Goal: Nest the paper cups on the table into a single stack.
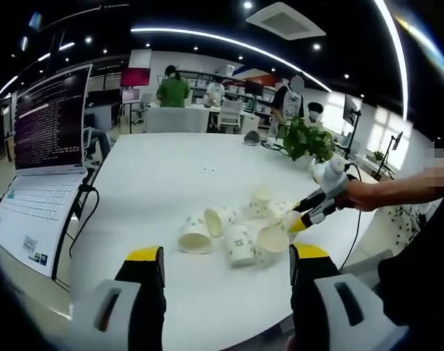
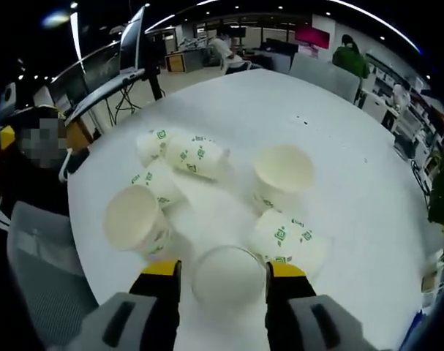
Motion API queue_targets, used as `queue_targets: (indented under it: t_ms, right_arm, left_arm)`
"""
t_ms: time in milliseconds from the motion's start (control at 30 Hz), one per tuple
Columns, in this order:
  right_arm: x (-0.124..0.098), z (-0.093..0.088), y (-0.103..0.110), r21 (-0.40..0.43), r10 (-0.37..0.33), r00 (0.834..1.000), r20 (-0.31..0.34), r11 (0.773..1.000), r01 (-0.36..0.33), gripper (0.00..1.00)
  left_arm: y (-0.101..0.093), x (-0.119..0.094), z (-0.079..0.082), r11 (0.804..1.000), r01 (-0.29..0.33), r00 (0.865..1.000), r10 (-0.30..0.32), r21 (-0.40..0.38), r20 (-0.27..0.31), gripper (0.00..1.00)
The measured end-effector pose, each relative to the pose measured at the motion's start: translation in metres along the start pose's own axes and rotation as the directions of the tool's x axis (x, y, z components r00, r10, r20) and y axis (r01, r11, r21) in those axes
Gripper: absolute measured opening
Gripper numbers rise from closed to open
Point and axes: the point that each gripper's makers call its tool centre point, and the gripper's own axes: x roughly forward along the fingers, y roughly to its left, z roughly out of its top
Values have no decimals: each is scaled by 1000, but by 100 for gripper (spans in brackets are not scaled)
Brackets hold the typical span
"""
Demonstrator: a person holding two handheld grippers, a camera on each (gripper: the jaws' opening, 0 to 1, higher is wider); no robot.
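Right gripper (image 2: pixel 223 276) jaws straddling the nearest paper cup (image 2: pixel 227 274) on the white worktop (image 2: pixel 339 124), apparently not yet clenched; left gripper (image 1: pixel 227 263) released, hovering short. Close squarely, gently, avoiding crushing. Beyond, remaining cups (image 2: pixel 179 157) scattered, mostly toppled.

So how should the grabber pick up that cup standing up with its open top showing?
Grab the upright cup by its side wall, a little below the rim, coming from above and closing across it. It seems to stand alone with its mouth up, and the tipped cups lie a little away, so both jaws should fit. The right gripper is already around another cup.
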Motion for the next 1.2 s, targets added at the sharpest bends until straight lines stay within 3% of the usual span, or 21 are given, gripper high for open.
queue_targets:
  t_ms: [633, 767, 1200]
  right_arm:
    - [18, -16, 4, -61, 0, 995, -95, 998, -6, 47]
    - [20, -19, 3, -65, -2, 994, -106, 998, -5, 43]
    - [16, -17, 8, -52, 21, 997, -73, 998, -25, 43]
  left_arm:
    - [1, -2, 0, 1000, -7, 1000, 7, -3, -1, 68]
    - [1, -3, -1, 1000, -9, 1000, 9, -4, -3, 68]
    - [2, -1, -2, 1000, -5, 1000, 5, -6, -2, 68]
